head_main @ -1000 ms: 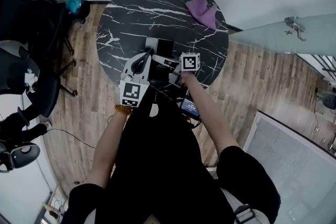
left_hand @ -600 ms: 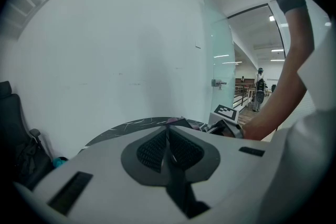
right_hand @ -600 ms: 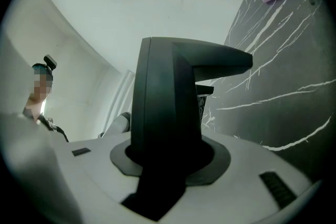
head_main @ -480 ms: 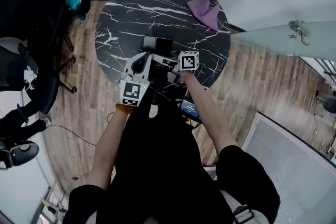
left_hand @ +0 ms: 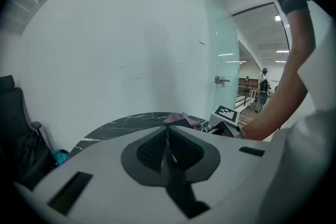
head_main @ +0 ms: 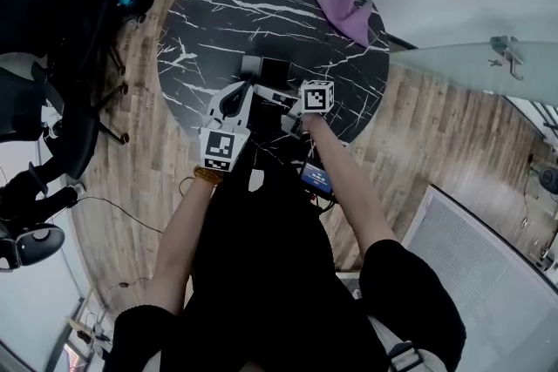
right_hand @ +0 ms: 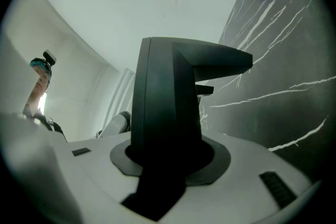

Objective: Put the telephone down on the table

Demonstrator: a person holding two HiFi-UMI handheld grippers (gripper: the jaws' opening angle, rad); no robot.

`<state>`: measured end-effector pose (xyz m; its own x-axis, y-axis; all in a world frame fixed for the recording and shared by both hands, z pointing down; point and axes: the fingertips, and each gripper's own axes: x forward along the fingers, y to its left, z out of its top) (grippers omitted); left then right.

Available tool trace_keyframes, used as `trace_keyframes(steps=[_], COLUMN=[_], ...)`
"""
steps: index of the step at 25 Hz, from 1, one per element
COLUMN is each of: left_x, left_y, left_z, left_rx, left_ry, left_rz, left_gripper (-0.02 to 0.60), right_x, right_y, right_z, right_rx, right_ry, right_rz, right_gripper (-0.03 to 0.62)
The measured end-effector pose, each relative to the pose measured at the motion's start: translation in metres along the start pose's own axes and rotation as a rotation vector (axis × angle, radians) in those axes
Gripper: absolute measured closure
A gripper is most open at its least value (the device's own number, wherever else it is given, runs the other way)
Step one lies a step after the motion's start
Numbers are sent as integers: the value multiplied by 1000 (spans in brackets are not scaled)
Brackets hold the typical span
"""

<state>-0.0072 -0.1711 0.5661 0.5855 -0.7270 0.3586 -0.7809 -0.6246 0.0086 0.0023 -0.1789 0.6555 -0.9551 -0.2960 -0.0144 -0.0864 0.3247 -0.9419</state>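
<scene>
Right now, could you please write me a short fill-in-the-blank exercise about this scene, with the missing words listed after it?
1. The right gripper is closed on a black ____.
2. The pads of the left gripper are pressed ____, with nothing between them.
3. A purple ____ lies near the far edge of the round table.

Missing words: telephone; together; cloth.
</scene>
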Motion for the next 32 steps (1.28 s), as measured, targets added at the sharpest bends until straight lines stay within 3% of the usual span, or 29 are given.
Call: trace_keyframes(steps=[7,14,19,32], left_x=[8,13,17,27], left_y=[0,1,1,8], left_z=[-9,-18,-22,-35], left_rx=[-32,-50,-61,-85], left_ry=[21,39,51,81], left_rz=[10,26,29,40], left_gripper=[555,555,555,555], right_x=[-6,1,-1,3], right_y=[-19,-23,-40,-62], right_z=[2,4,2,0], right_rx=[1,28,49,54], right_ry=[7,8,24,45], right_rz=[-40,15,-42,-73], right_gripper=[427,428,428,428])
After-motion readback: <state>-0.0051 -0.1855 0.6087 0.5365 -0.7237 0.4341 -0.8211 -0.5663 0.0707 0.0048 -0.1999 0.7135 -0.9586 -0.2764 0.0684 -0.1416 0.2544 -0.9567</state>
